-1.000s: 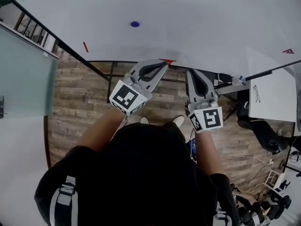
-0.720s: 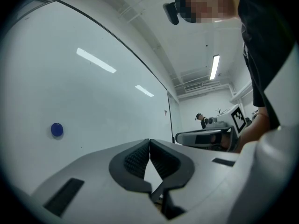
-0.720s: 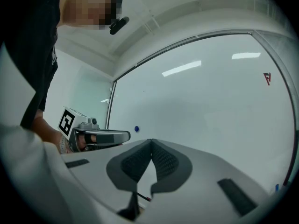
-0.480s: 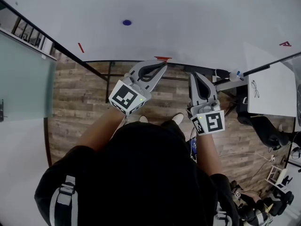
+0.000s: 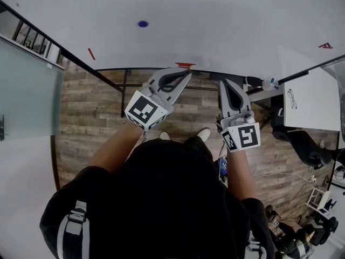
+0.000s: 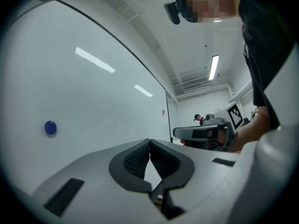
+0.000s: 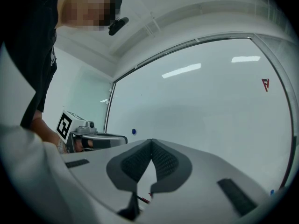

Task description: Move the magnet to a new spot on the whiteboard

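The blue round magnet sticks to the whiteboard, far left of both grippers; it also shows as a blue magnet in the left gripper view and a small dot of a magnet in the right gripper view. My left gripper points at the board's lower edge, shut and empty, its pads meeting. My right gripper is held beside it to the right, also shut with nothing between the pads. Neither gripper touches the magnet.
Small red marks and a red letter are on the board. A frosted glass wall stands at the left. A white desk and a black chair are at the right, on wooden floor.
My right gripper has shifted a little to the right, away from the left one. The left gripper has kept its place. The magnet stays on the board.
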